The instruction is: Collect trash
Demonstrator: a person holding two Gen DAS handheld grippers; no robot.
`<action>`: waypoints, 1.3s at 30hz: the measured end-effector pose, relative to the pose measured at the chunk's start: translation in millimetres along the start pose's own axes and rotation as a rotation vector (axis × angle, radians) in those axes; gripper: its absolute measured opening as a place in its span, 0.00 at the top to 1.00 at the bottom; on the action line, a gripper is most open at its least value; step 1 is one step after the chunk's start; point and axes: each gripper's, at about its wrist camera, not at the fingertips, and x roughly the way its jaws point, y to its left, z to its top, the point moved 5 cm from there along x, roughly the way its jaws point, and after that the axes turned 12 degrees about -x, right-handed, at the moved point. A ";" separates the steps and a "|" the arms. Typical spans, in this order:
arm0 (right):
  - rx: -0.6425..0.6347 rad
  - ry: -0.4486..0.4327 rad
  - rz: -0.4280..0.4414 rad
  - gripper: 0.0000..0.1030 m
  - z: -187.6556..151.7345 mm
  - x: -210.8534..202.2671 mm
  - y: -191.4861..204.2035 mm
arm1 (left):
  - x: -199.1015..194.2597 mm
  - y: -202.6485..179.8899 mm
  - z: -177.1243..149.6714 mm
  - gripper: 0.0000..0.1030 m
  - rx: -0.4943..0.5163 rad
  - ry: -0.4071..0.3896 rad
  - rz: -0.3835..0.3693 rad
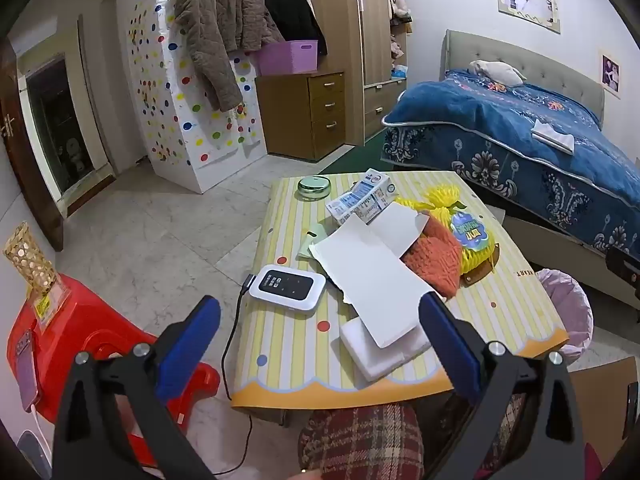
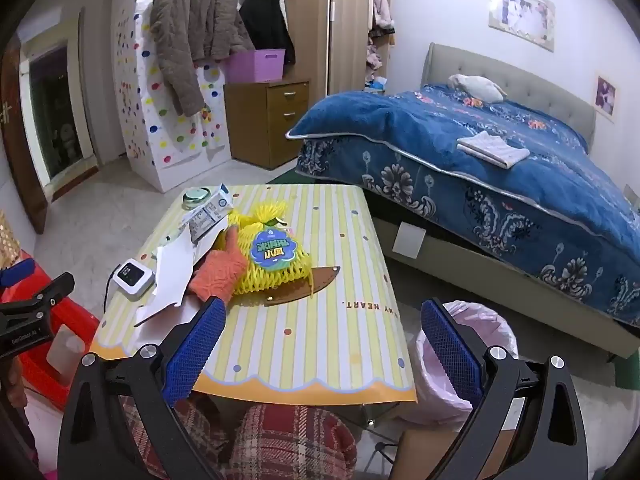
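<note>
On the striped table (image 1: 288, 344) (image 2: 320, 336) lie a white opened paper box (image 1: 372, 276) (image 2: 172, 272), a white foam pad (image 1: 376, 352) under it, an orange foam net (image 1: 434, 260) (image 2: 220, 272), a yellow fruit net with a blue label (image 1: 468, 232) (image 2: 272, 256) and a milk carton (image 1: 360, 200) (image 2: 208, 212). A bin with a pink liner (image 1: 568, 312) (image 2: 468, 344) stands to the table's right. My left gripper (image 1: 320, 320) is open and empty above the near table edge, by the paper box. My right gripper (image 2: 324, 320) is open and empty over the table's right front part.
A white pocket router with a cable (image 1: 286, 286) (image 2: 132, 276) and a round green tin (image 1: 314, 188) (image 2: 197, 196) lie on the table. A red plastic stool (image 1: 80, 344) stands at the left. A bed with a blue cover (image 1: 520, 144) (image 2: 480, 160) is at the right.
</note>
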 end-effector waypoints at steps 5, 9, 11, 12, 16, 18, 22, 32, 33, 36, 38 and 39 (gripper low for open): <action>-0.007 0.002 -0.008 0.06 -0.5 2.0 1.1 | -0.3 -0.8 0.2 0.06 0.001 0.002 0.000; -0.003 0.002 -0.004 0.06 -1.3 3.1 0.4 | 4.0 9.0 5.9 0.06 -0.001 0.004 0.000; -0.004 0.005 -0.006 0.06 -0.9 3.6 0.0 | 5.4 10.2 7.6 0.06 0.001 0.005 0.000; -0.003 0.006 -0.006 0.06 -0.9 3.5 -0.3 | 6.1 10.7 8.5 0.06 0.002 0.005 0.000; 0.000 0.006 -0.005 0.06 -1.2 2.3 -1.3 | 3.0 8.4 5.4 0.06 -0.003 0.002 0.001; -0.002 0.007 -0.003 0.06 -0.2 1.0 0.1 | 3.7 9.9 6.4 0.06 -0.002 0.002 0.001; -0.004 0.009 -0.001 0.06 -2.7 4.6 0.7 | 3.7 10.5 4.5 0.06 -0.007 0.002 0.005; -0.004 0.011 -0.002 0.06 -8.3 7.4 -0.6 | 5.3 4.3 -1.8 0.06 -0.006 0.000 0.014; -0.003 0.011 -0.003 0.06 -8.3 7.4 -0.7 | 5.4 4.4 -2.2 0.06 -0.005 -0.001 0.015; -0.004 0.012 -0.002 0.06 -8.3 7.6 -0.8 | 5.4 5.0 -3.6 0.06 -0.005 -0.002 0.015; -0.005 0.012 -0.001 0.06 -9.7 7.7 -1.0 | 5.5 5.4 -5.0 0.06 -0.005 -0.001 0.016; -0.004 0.013 -0.001 0.06 -8.3 7.7 -0.9 | 6.5 4.6 -3.2 0.06 -0.005 0.001 0.015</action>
